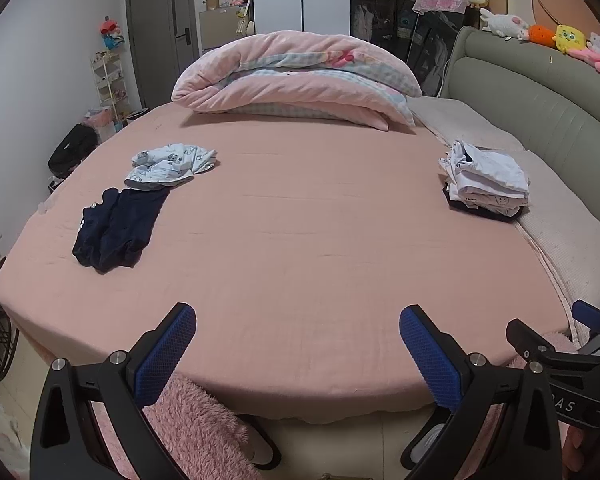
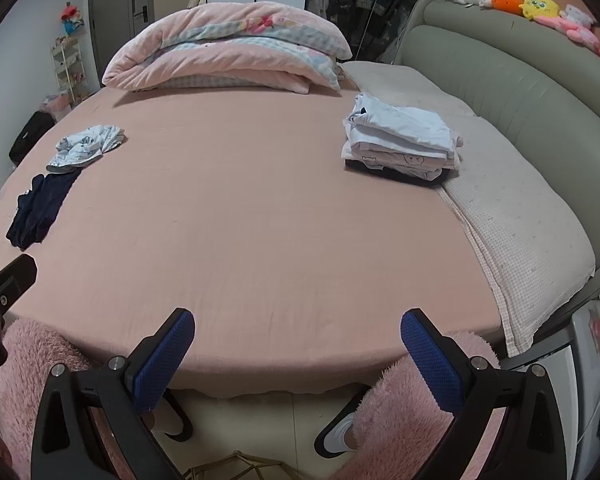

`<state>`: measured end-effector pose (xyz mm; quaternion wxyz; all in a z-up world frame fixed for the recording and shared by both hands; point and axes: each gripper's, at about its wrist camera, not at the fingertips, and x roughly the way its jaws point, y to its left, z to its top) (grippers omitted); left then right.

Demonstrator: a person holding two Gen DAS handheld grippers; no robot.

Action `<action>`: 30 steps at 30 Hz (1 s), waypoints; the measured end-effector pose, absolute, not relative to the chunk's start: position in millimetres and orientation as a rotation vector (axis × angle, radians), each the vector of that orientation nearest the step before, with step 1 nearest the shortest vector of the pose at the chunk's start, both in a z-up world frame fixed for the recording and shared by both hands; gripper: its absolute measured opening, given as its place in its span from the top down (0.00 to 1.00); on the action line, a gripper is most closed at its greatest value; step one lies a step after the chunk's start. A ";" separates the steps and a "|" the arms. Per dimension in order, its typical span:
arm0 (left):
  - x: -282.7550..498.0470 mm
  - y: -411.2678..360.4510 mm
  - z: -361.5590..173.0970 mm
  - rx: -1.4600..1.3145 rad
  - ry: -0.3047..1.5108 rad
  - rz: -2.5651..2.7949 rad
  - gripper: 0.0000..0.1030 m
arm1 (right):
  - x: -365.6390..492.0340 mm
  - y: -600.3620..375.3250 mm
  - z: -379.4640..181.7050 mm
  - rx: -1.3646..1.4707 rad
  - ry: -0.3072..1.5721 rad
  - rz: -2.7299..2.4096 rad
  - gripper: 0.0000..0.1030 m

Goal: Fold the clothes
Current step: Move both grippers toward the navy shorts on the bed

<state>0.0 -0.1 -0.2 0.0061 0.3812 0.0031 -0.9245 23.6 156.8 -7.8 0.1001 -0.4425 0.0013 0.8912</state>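
A crumpled dark navy garment (image 1: 116, 232) (image 2: 38, 210) lies at the left of the pink bed (image 1: 300, 248) (image 2: 260, 220). Just beyond it lies a rumpled light blue printed garment (image 1: 172, 162) (image 2: 86, 146). A stack of folded white clothes (image 1: 486, 178) (image 2: 402, 140) rests at the right, beside the headboard. My left gripper (image 1: 298, 322) hangs open over the bed's near edge with nothing between its blue pads. My right gripper (image 2: 298, 326) is likewise open and empty at the near edge; it shows at the right edge of the left wrist view.
A folded pink quilt (image 1: 296, 76) (image 2: 228, 46) sits at the far side of the bed. A grey-green padded headboard (image 1: 540, 92) (image 2: 520, 88) with plush toys runs along the right. A pale blanket (image 2: 512, 216) covers the right strip. Pink fluffy trouser legs (image 2: 400, 408) and slippers stand below.
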 end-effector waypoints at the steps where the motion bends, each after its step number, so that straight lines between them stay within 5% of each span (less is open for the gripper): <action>1: -0.1 -0.2 -0.5 1.191 0.011 -2.893 0.00 | 21.4 156.1 -7.1 -1.311 -0.008 2.641 0.00; 16: -5.7 -32.5 1.8 1.158 -0.033 -2.839 0.00 | -12.5 143.9 3.1 -1.356 -0.194 2.734 0.00; 30: -18.1 -163.8 -13.0 1.152 0.137 -2.691 0.00 | -102.6 -3.5 5.7 -1.411 -0.448 2.968 0.00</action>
